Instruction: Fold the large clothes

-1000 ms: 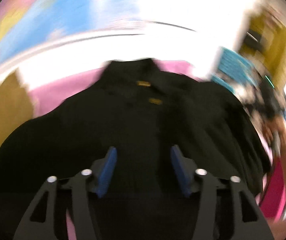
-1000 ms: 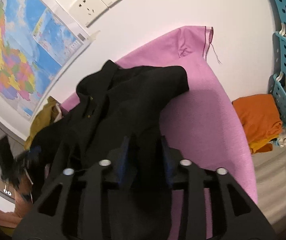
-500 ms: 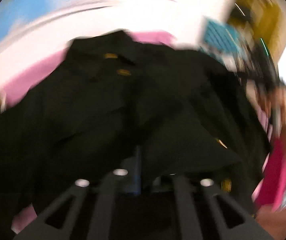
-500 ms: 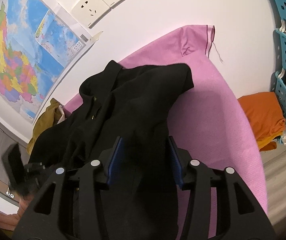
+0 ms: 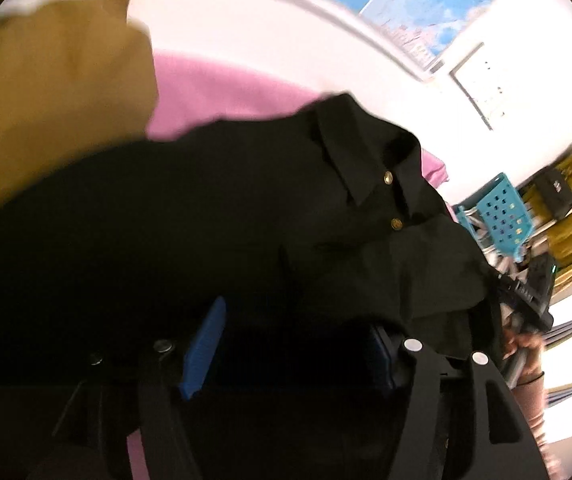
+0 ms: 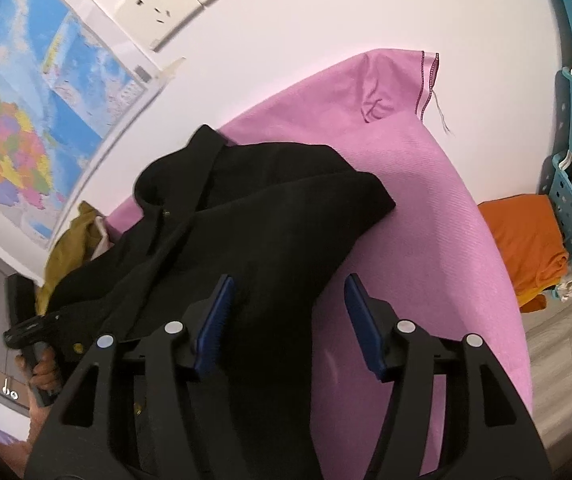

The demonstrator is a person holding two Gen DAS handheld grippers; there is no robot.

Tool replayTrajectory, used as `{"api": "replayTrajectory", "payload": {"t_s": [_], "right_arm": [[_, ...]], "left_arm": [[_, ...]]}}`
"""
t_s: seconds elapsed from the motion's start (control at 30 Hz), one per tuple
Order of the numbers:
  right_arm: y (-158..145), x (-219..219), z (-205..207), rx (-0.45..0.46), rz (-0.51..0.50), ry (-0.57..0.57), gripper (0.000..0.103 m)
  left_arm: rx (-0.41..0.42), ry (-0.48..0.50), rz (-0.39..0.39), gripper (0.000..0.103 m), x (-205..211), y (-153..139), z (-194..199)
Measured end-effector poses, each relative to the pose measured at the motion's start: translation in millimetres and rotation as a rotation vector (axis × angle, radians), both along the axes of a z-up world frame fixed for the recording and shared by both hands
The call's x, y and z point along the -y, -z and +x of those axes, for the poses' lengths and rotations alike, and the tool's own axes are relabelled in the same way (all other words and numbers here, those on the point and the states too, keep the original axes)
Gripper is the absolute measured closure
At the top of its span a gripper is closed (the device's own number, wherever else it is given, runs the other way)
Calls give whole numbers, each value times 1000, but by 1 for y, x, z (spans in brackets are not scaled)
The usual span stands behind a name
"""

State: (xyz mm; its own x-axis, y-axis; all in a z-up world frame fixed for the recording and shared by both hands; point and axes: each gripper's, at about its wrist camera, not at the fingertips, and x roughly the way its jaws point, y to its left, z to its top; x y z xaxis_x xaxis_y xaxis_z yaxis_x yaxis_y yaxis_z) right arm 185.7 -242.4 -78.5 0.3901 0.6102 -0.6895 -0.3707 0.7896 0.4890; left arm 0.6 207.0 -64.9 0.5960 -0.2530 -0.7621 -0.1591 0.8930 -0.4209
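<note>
Garment: black shirt (image 6: 253, 240), soft, limp, light; likely slid on pink cloth (image 6: 426, 200).
Hold: hem/side edges, judged best.
Left gripper (image 5: 294, 344): jaws just reopened, fabric between, unpinched.
Right gripper (image 6: 286, 320): jaws just widened, apart over shirt edge.

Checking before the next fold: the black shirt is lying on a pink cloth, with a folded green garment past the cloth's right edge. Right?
Not quite: that folded garment is orange, not green, as the right wrist view shows. The black shirt does lie on the pink cloth.
</note>
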Motion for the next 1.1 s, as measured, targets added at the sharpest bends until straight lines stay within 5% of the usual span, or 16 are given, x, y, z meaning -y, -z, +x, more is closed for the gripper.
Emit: {"api": "replayTrajectory", "payload": {"t_s": [0.13,0.23,0.37,0.6,0.7,0.77,0.83,0.93,1.1], "right_arm": [[0,-3,-1,9,16,-12,46],[3,-3,-4,2,16,-18,46],[4,0,-8,-2,18,-13,46],[1,-2,-16,6,16,-31,46],[1,-2,-18,10,16,-37,46],[1,-2,-19,9,22,-32,46],[1,-1,-21,12,19,-32,46],[-1,-3,-23,22,11,-41,46],[-11,-4,-18,57,-12,-21,46]], "left_arm": [[170,119,246,41,40,-31,-34],[283,236,501,40,80,-41,-66],[262,386,589,33,110,-26,-81],[202,469,439,33,121,-2,-92],[138,450,399,33,121,11,-66],[67,417,287,45,115,20,-41],[34,390,230,86,112,23,-19],[36,327,83,91,87,13,8],[71,81,-110,97,6,-15,32]]}}
